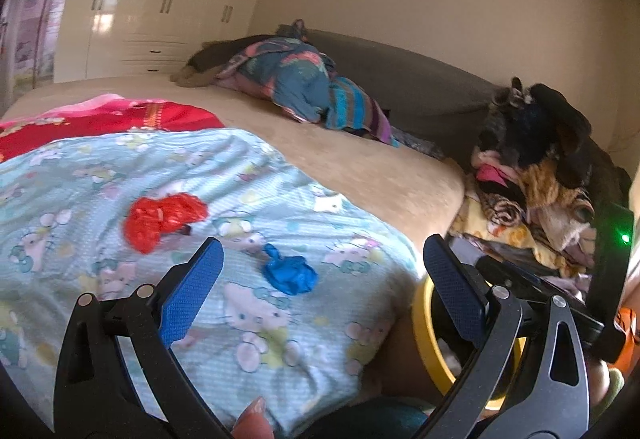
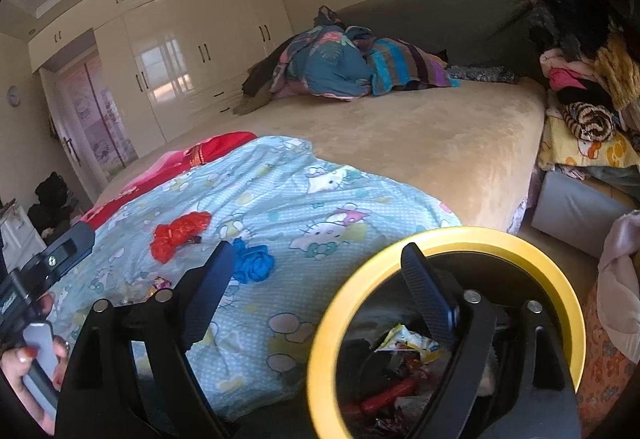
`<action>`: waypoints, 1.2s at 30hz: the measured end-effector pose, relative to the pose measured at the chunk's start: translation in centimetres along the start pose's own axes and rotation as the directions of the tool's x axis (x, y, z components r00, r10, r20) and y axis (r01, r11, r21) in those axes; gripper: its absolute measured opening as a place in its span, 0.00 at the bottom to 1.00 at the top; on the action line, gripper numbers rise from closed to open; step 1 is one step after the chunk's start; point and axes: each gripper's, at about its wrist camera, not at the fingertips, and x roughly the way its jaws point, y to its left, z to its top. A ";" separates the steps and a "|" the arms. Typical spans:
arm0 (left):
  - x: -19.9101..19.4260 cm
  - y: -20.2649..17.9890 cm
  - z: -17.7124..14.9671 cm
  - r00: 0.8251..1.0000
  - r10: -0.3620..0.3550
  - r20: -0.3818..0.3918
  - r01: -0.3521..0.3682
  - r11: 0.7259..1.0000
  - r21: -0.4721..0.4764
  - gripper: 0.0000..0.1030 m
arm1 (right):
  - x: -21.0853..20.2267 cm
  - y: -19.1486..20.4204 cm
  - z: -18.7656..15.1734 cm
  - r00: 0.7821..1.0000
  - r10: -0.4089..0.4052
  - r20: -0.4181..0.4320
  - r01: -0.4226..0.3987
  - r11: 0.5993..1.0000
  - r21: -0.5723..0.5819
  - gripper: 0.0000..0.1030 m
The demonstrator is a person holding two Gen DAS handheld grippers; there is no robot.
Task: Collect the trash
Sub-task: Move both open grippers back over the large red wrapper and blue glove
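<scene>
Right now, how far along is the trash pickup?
Partly done: wrappers already lie inside the yellow-rimmed bin. Nothing in hand; the left claw and right claw are open and empty. Left: the red bag and blue bag on the bedsheet.

No legible text, brand, number or label is found in either view. The wrappers in the yellow-rimmed bin (image 2: pixel 440 239), lower right of the right wrist view, carry print too blurred to read.
</scene>
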 end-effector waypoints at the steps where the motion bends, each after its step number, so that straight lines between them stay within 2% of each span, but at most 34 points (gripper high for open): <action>1: -0.1 0.3 0.0 1.000 0.007 0.005 -0.007 1.000 -0.005 0.89 | 0.0 0.3 -0.1 1.000 0.007 -0.001 -0.007 1.000 -0.004 0.80; 10: -0.8 3.7 0.7 0.997 0.066 0.033 -0.064 0.996 -0.063 0.89 | 1.0 3.9 -0.5 0.999 0.049 -0.019 -0.050 0.996 -0.068 0.80; 22: -1.0 7.8 0.6 0.989 0.144 0.024 -0.140 0.982 -0.130 0.89 | 3.1 7.5 -1.4 0.996 0.069 -0.050 -0.074 0.991 -0.111 0.84; 28: -0.8 10.1 0.2 0.982 0.191 0.002 -0.189 0.970 -0.152 0.89 | 6.1 8.9 -1.9 0.994 0.057 -0.092 -0.067 0.992 -0.109 0.85; 36: 0.5 13.7 -0.6 0.970 0.239 -0.052 -0.245 0.953 -0.179 0.89 | 11.4 10.1 -2.9 0.990 0.003 -0.140 -0.019 0.993 -0.114 0.85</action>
